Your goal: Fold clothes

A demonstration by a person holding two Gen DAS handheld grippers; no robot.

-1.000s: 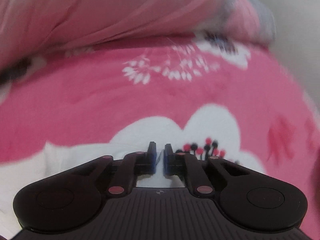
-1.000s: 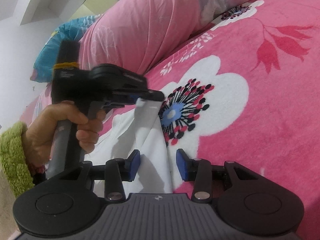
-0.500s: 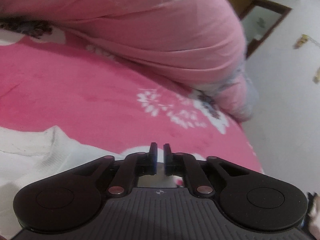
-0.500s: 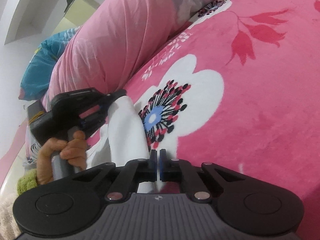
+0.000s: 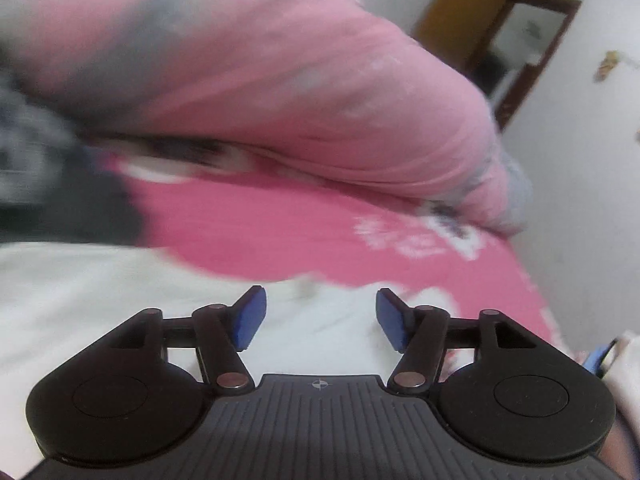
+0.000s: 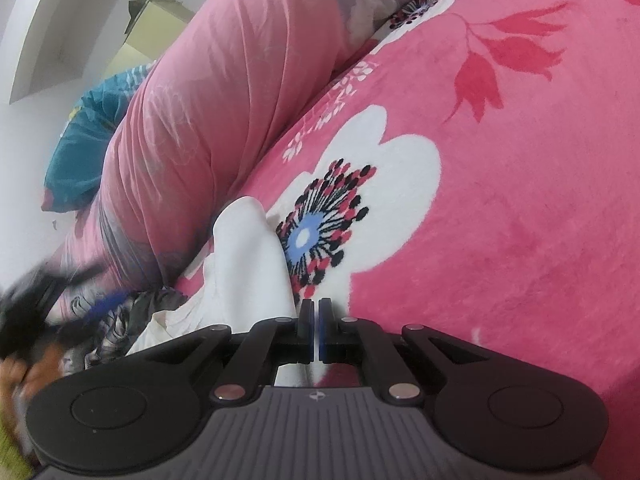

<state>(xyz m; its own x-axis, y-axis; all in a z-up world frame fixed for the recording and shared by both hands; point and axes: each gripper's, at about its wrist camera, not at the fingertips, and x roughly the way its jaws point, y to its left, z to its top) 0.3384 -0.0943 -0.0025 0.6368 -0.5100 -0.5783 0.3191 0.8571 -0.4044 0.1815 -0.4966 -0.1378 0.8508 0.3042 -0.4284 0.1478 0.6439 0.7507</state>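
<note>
Nearest in the right wrist view, the right gripper [image 6: 314, 330] has its two blue-padded fingers pressed together, pinching an edge of the white garment [image 6: 248, 264]. That white cloth rises from the closed fingers in a soft ridge and lies on the bright pink blanket [image 6: 520, 220], just beside a large white flower [image 6: 360, 200] with a blue centre printed on it. At the lower left edge, blurred, the left gripper [image 6: 36, 308] and the hand [image 6: 28, 376] holding it show as a dark smear beside a crumpled grey patterned cloth [image 6: 120, 328]. Farther back, a long pale pink duvet roll [image 6: 208, 120] lies along the blanket's edge, with a teal cushion [image 6: 88, 136] behind it against a white wall.

In the left wrist view, the left gripper [image 5: 320, 318] has its jaws apart and opening, with nothing clamped between the blue pads; the white garment [image 5: 100, 300] lies spread below and ahead of them. Beyond it comes the pink blanket [image 5: 260, 224], then the pale pink duvet roll [image 5: 300, 92], blurred. Farthest, at upper right, stands a brown wooden frame [image 5: 520, 60] against a white wall.
</note>
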